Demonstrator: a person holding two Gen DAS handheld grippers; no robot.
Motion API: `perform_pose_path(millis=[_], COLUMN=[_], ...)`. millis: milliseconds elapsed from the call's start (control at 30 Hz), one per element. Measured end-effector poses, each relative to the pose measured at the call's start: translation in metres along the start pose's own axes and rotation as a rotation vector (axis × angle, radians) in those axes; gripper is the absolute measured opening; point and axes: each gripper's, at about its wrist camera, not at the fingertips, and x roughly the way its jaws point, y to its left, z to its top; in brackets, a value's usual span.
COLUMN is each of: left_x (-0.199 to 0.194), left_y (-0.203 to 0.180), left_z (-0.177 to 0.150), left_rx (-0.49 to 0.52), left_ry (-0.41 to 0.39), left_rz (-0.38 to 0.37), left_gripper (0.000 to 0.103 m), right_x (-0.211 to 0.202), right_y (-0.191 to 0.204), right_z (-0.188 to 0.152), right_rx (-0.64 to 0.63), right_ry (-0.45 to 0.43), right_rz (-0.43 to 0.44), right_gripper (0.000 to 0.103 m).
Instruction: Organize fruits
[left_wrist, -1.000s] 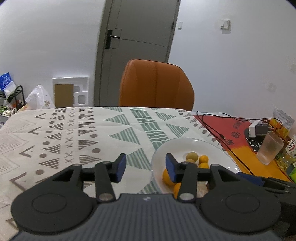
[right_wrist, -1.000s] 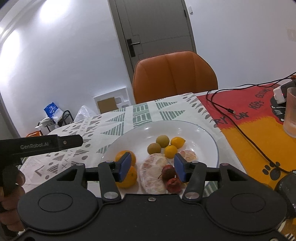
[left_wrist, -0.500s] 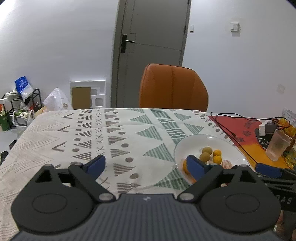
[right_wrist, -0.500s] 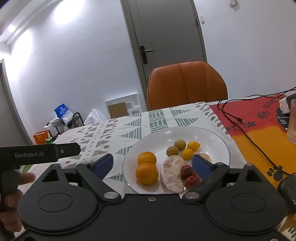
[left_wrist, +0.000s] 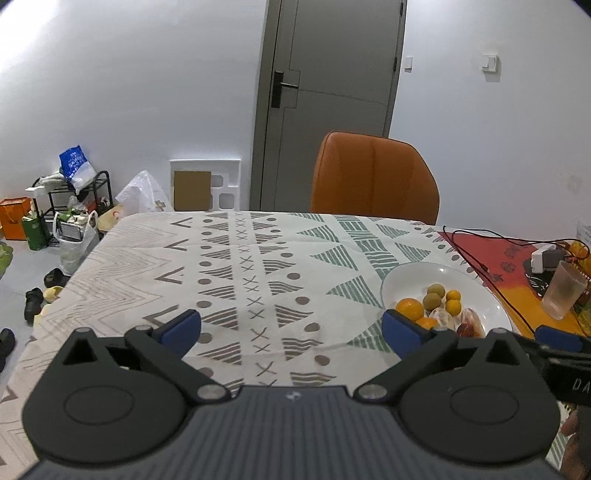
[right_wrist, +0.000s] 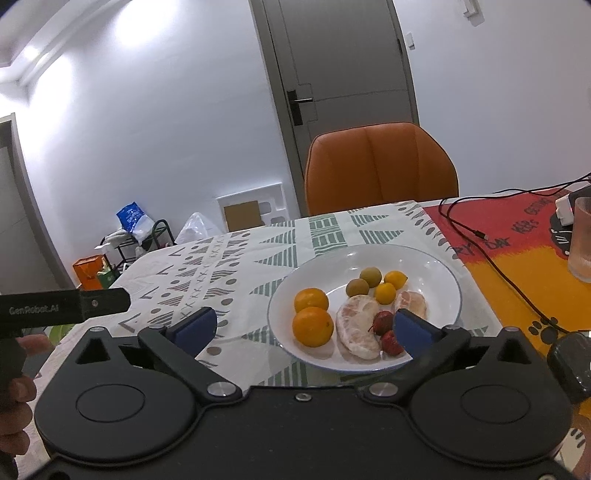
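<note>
Both grippers empty above the patterned counter (left_wrist: 258, 258). The left gripper (left_wrist: 291, 328) and right gripper (right_wrist: 304, 328) stand with jaws spread wide, holding nothing. All visible fruit lies in the white plate (right_wrist: 436, 266): two oranges (right_wrist: 312, 326), peeled citrus segments (right_wrist: 356, 328), small yellow and green-brown fruits (right_wrist: 384, 293), and red berries (right_wrist: 384, 321). Judged step: gathering appears complete, or a regrouping pass is about to begin. A next pick would call for lowering over one fruit and closing gently.
</note>
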Motion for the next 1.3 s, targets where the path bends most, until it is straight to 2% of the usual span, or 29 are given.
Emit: perform_pose_path(millis=[367, 767, 900, 1300], left_x=[-0.027, -0.062, -0.069, -0.082], left_y=[0.018, 0.038, 0.048, 0.065], left_z=[-0.011, -0.026, -0.034, -0.054], left_rx=[-0.012, -0.002, -0.009, -0.026], left_ry=[0.003, -0.005, -0.001, 0.014], left_rz=[-0.005, 0.009, 0.039, 0.069], left_gripper=[0.103, 0.103, 0.103, 0.103], right_x=[-0.022, -0.042, -0.047, -0.059], right_y=[0.011, 0.030, 0.033, 0.035], right_z=[0.000, -0.012, -0.016, -0.025], right_rx=[-0.015, -0.081, -0.096, -0.087], right_ry=[-0.001, 0.018, 0.023, 0.012], right_rz=[-0.013, 0.028, 0.035, 0.039], right_gripper=[0.103, 0.103, 0.103, 0.103])
